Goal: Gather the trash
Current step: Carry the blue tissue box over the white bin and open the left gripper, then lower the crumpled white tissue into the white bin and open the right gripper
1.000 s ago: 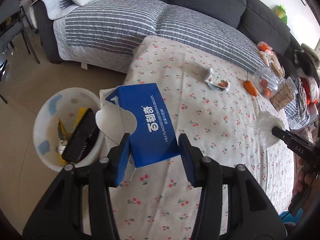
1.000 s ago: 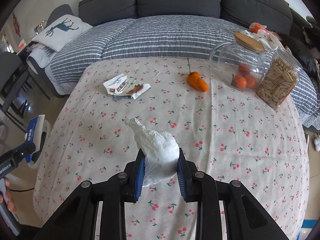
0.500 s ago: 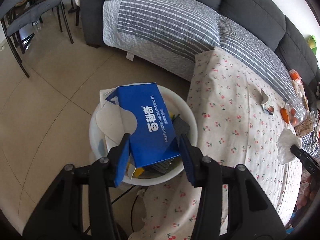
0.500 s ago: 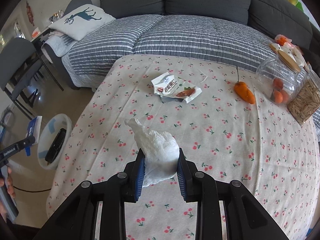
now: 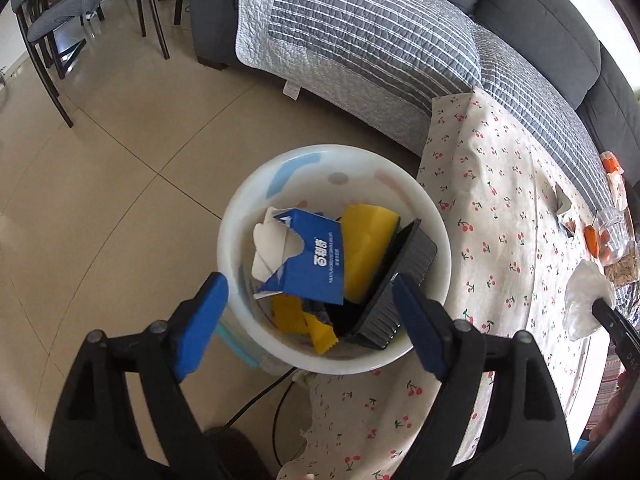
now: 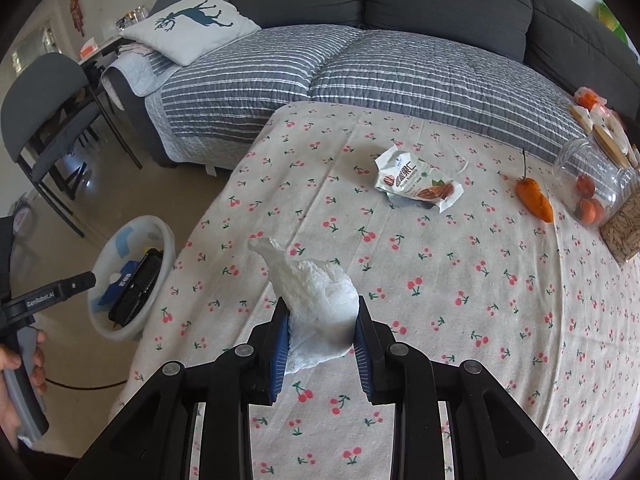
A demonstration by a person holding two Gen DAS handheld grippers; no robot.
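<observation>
My left gripper (image 5: 310, 322) hangs over the white trash bin (image 5: 240, 220) on the floor, its jaws opening with nothing between them. The blue box (image 5: 312, 262) lies inside the bin, on a yellow wrapper and beside a black tray (image 5: 396, 276). My right gripper (image 6: 322, 336) is shut on a crumpled white tissue (image 6: 316, 300) above the cherry-print tablecloth (image 6: 440, 280). A white snack wrapper (image 6: 418, 182) lies on the cloth further back. From the right wrist view the bin (image 6: 120, 328) stands at the table's left edge.
An orange pepper (image 6: 534, 198), a tipped clear jar (image 6: 588, 184) and a jar of seeds (image 6: 624, 228) sit at the table's right. A grey sofa with a striped cover (image 6: 360, 76) runs behind the table. Dark chairs (image 5: 60, 12) stand on the tiled floor. A cable (image 5: 256, 404) trails beneath the bin.
The left gripper carried the blue box from the table over the bin, then opened; the box dropped into the bin. The right gripper moved left with the tissue still held.
</observation>
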